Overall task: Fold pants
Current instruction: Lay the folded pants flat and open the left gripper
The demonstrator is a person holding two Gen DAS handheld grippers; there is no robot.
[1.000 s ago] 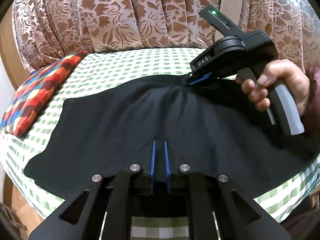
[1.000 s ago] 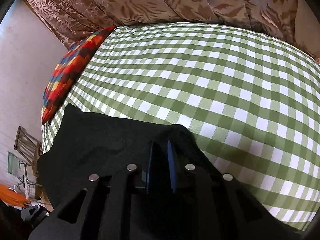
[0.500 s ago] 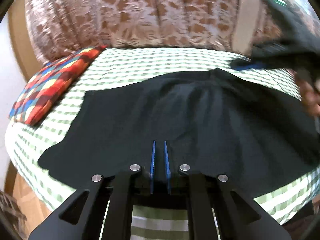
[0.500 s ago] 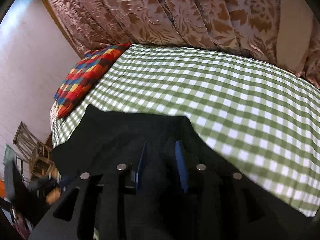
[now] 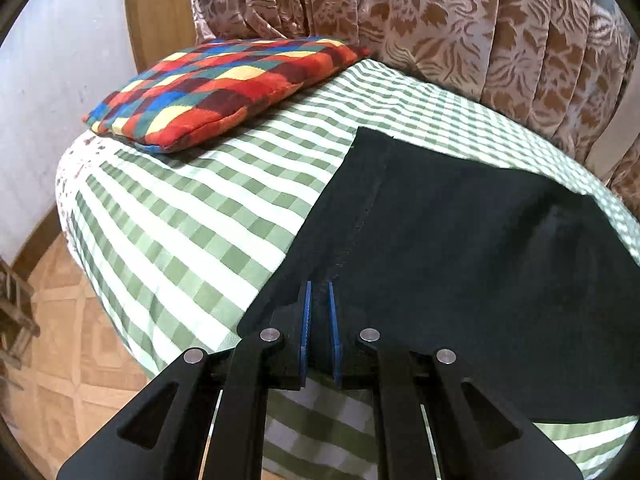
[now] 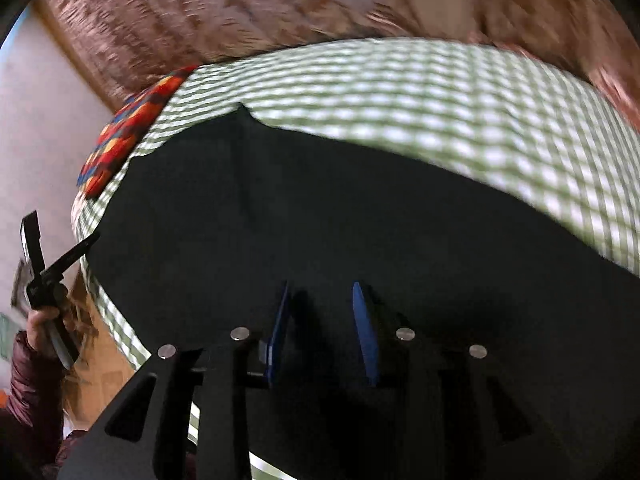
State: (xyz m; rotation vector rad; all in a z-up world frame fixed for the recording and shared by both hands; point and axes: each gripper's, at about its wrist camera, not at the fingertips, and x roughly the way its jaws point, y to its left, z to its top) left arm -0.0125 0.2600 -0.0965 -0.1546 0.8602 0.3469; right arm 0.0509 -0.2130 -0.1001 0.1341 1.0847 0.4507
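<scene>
Black pants (image 5: 460,240) lie spread on a green-and-white checked bed (image 5: 180,208). My left gripper (image 5: 319,292) is shut on the near edge of the pants, with black fabric pinched between its blue pads. In the right wrist view the pants (image 6: 340,208) fill the middle, blurred by motion. My right gripper (image 6: 320,292) is open above the pants and holds nothing. The left gripper (image 6: 60,264), held by a hand, shows at the far left of the right wrist view.
A red, blue and yellow checked pillow (image 5: 216,84) lies at the bed's far left. Brown patterned curtains (image 5: 440,20) hang behind the bed. A tiled floor (image 5: 72,340) and part of a wooden frame show beyond the bed's left edge.
My right gripper opened, let go of the pants and pulled back. My left gripper stayed shut on the pants and swung left, so the pillow and bed edge came into view.
</scene>
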